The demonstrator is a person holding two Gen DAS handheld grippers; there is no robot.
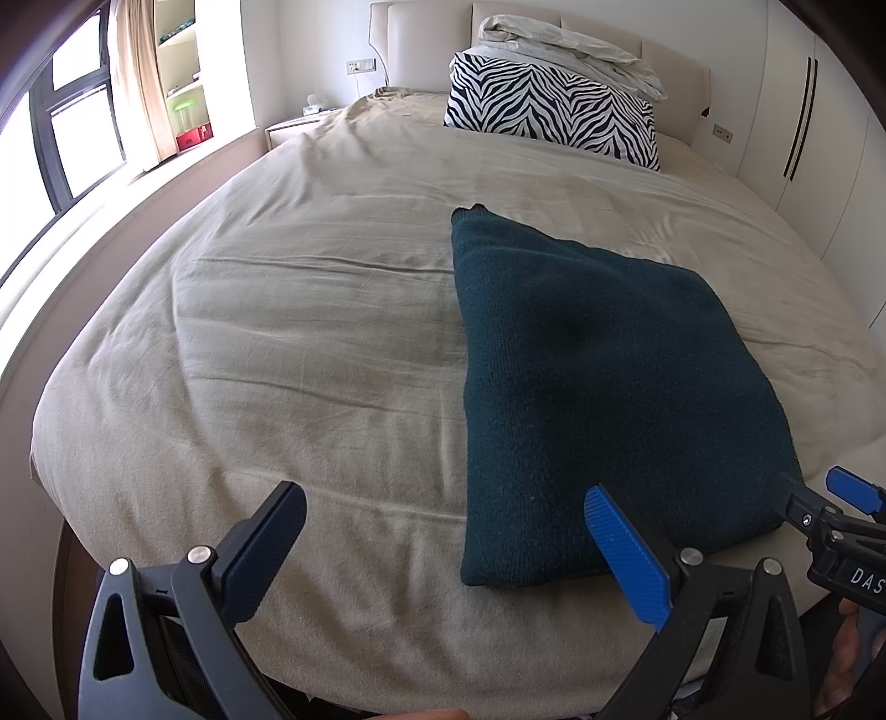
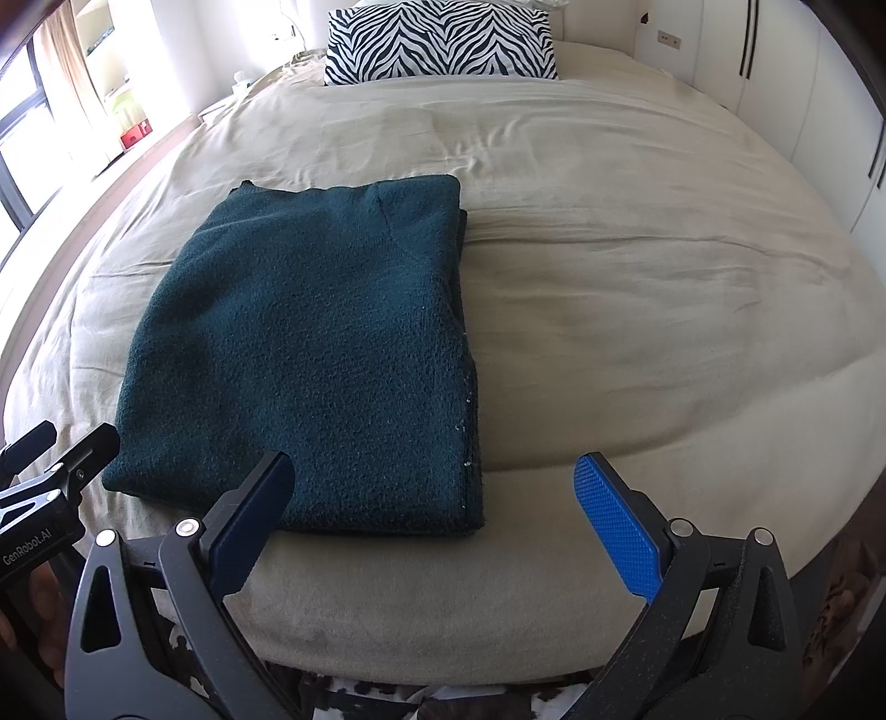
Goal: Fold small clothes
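**Dark teal sweater folded flat, both claws spread and empty**

Left gripper (image 1: 443,545): fingers spread wide, nothing between them. Hovering at the near edge of the bed, over the beige wrinkled bedsheet (image 1: 277,343). Right gripper (image 2: 434,509): likewise spread wide, holding nothing.

Dark teal knitted sweater (image 1: 598,387) lying as a flat folded rectangle on the sheet. Ahead and to the right of the left claw, near left corner just beyond the blue ribbed pad (image 1: 626,559). Seen from the right wrist, same sweater (image 2: 310,354) ahead and to the left, near edge partly behind the black left finger (image 2: 249,531). Each claw visible at the rim of the other's view, flanking the near edge.

Handling, judged from the look: thick soft knit, limp, no stiffness of its own. Probably some weight for its size given several layers. Fuzzy surface, so slipping off ribbed pads unlikely; snagging a loop more likely. Layers liable to slide apart if only the top ply is pinched.

Where to grab: the two near corners, one per claw, biting through the full stack at the doubled edge. Right-side edge shows stacked plies, so pinch deep there. Avoid mid-panel, only bunches.

Progress: looks mostly folded; perhaps one more halving toward the zebra-striped pillow (image 2: 443,44), or done.
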